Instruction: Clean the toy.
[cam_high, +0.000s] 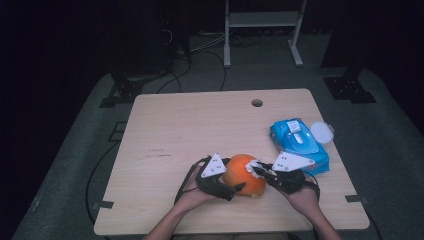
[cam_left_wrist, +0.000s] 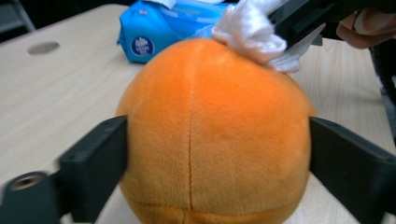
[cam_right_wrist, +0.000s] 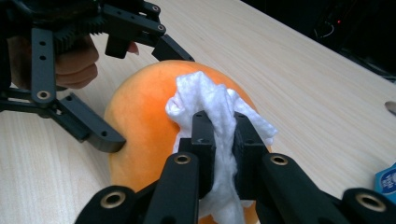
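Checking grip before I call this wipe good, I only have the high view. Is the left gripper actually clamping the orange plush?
Observer: Yes. In the left gripper view the left gripper has one jaw pressed on each side of the orange plush.
Operator: And the right one, what's it holding?
Observer: The right gripper is shut on a bunched white wipe, pinched between its fingertips.
Operator: Wipe touching the plush?
Observer: Yes, it rests on the plush's top, near the centre seam.
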